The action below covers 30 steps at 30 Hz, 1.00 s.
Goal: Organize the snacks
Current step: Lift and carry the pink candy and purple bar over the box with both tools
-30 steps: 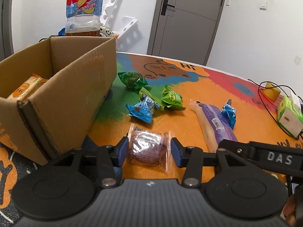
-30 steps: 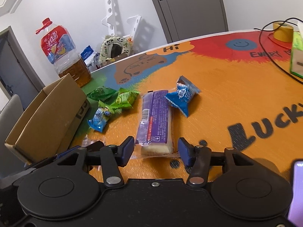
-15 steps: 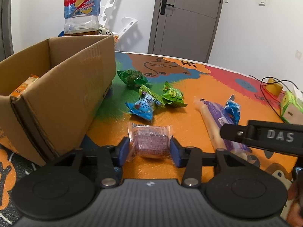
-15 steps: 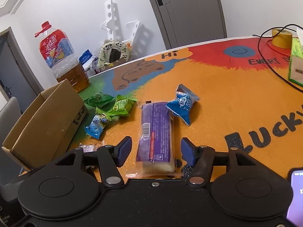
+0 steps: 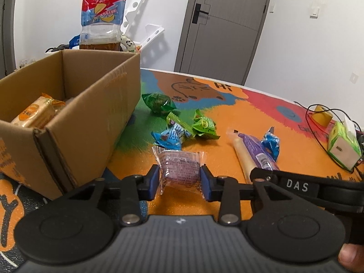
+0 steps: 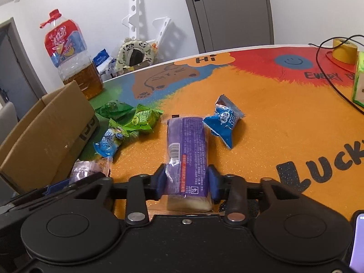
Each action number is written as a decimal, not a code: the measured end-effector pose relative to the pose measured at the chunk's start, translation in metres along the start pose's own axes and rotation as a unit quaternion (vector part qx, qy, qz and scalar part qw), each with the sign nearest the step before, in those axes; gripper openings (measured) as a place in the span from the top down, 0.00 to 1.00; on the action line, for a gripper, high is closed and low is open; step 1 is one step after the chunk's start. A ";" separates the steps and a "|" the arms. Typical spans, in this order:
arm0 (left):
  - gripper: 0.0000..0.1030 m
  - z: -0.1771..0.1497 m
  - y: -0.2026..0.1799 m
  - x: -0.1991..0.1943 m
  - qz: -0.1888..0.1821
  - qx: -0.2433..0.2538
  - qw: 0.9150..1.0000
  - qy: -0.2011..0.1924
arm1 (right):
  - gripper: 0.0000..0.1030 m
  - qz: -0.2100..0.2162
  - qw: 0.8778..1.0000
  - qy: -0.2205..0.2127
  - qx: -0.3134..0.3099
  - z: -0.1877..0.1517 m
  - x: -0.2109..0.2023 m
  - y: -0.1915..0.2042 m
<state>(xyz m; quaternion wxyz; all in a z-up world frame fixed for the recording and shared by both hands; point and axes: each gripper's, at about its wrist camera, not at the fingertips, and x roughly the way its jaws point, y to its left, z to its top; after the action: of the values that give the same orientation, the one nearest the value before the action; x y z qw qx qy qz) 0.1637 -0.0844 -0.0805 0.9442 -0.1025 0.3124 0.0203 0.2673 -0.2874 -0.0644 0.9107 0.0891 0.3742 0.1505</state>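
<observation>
Two grippers are closing on snacks on the orange table: the left gripper pinches a clear-wrapped purple cake beside the cardboard box, and the right gripper squeezes the long purple packet, hiding its near end. Only one yellow packet shows inside the box.

Two blue candies, three green (overlapping), one cardboard box, one bottle.
</observation>
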 end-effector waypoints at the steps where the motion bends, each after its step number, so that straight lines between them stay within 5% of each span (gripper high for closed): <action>1: 0.64 0.001 0.000 -0.002 -0.001 -0.001 1.000 -0.001 | 0.69 0.000 1.000 -0.003 0.001 -0.001 -0.003 0.000; 30: 0.64 0.047 0.035 -0.083 0.004 -0.024 0.996 -0.085 | 0.70 0.083 0.994 -0.076 -0.007 0.023 -0.057 0.054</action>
<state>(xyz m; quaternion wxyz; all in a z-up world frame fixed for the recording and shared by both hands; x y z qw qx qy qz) 0.1211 -0.0388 -0.0010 0.9644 -0.1219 0.2312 0.0405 0.2341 -0.2569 0.0041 0.9215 0.1249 0.2939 0.2209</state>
